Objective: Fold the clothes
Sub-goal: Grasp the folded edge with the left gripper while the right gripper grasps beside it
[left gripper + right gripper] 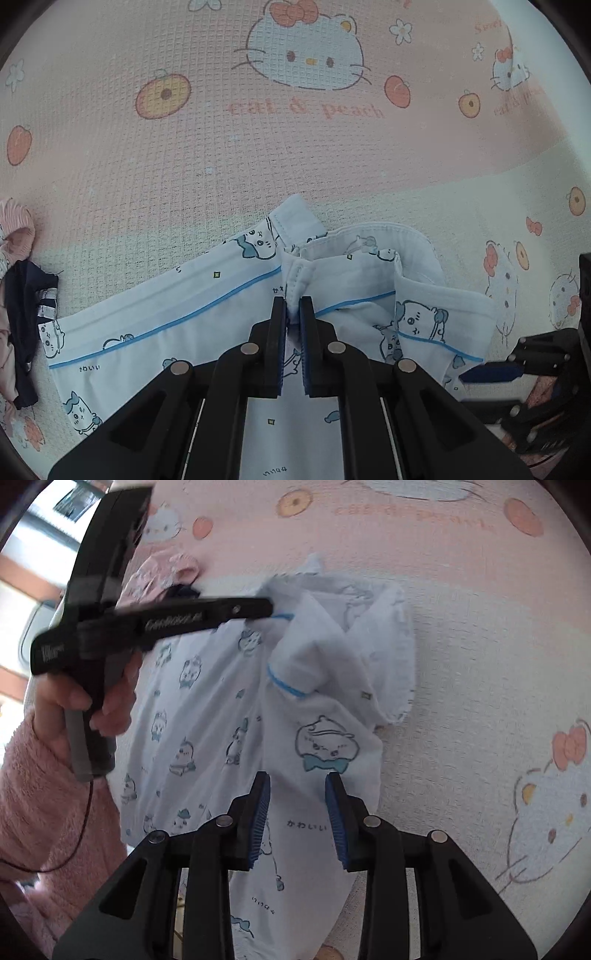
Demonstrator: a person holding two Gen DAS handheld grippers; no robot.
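Mid-fold, by the look: left gripper (pixel 292 306) clamped on the collar seam of the pale-blue cartoon-print pyjama top (pixel 177 314) rumpled on the cat-and-peach bedspread (pixel 258 155), right gripper (pixel 297 805) gaping over its hem; next, likely closing there and drawing flat.

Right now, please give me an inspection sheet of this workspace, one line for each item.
Surface: pink and cream blanket with a cat and peach print, spread flat.
Job's things: white printed garment with blue piping, partly gathered up, not yet folded flat.
Clutter: pink garment and dark blue garment at the blanket's left edge.
Grippers: left gripper shut on a bunched seam of the white garment; right gripper open above the cloth, fingers apart.
Cables: thin dark cable hanging from the left gripper's handle, across a fluffy pink sleeve.
Surroundings: bright, blurred room beyond the blanket; details cannot be told.
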